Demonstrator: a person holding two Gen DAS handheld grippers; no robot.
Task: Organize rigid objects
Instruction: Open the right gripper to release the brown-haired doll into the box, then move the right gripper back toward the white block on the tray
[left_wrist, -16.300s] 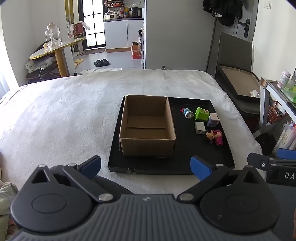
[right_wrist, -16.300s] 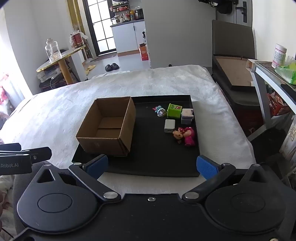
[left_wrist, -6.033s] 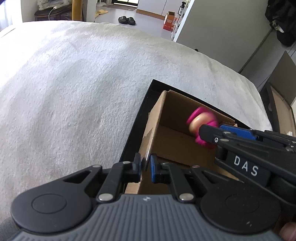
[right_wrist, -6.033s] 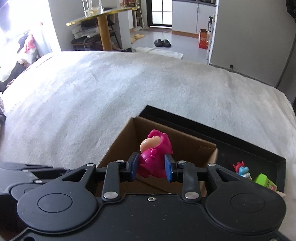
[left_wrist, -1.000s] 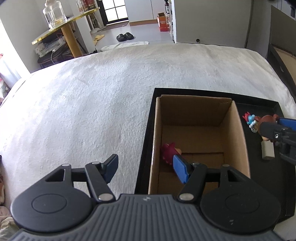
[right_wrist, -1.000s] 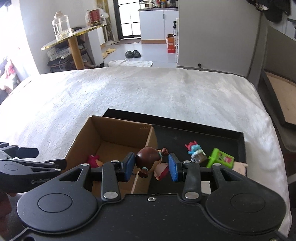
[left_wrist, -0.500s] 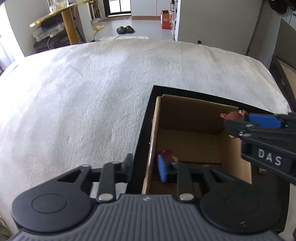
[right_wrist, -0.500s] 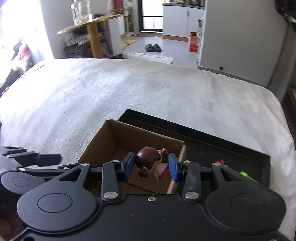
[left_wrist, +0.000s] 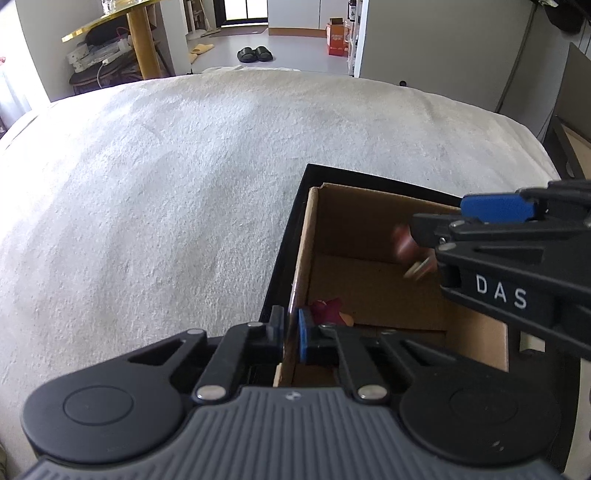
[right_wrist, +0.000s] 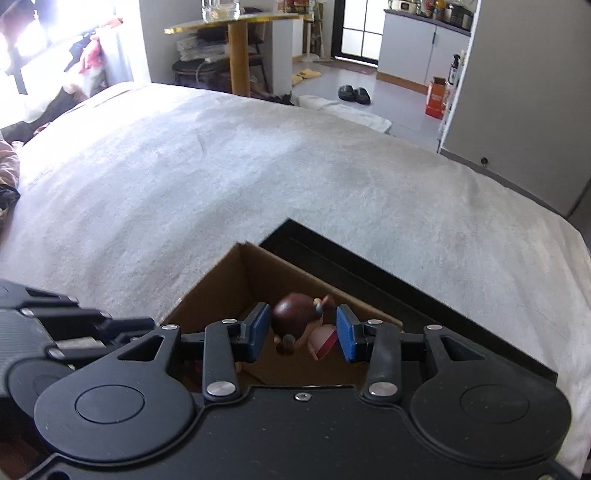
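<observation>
An open cardboard box (left_wrist: 373, 229) stands on a black tray (left_wrist: 295, 206) on the bed. My left gripper (left_wrist: 291, 334) is shut on the box's left wall. A pink figure (left_wrist: 327, 310) lies inside the box near that wall. My right gripper (right_wrist: 301, 330) hangs over the box (right_wrist: 236, 280), jaws slightly apart around a brown-haired doll (right_wrist: 295, 317), which looks loose between the pads. In the left wrist view the doll (left_wrist: 406, 247) is a blur below the right gripper (left_wrist: 436, 236).
The white bed cover (left_wrist: 166, 184) spreads to the left and beyond the tray (right_wrist: 388, 277). A round gold table (right_wrist: 236, 44), slippers (right_wrist: 354, 94) and an orange carton (right_wrist: 436, 98) are on the floor beyond the bed.
My left gripper closed onto the box's left wall. My right gripper moved left over the box with the doll, and its jaws have opened a little.
</observation>
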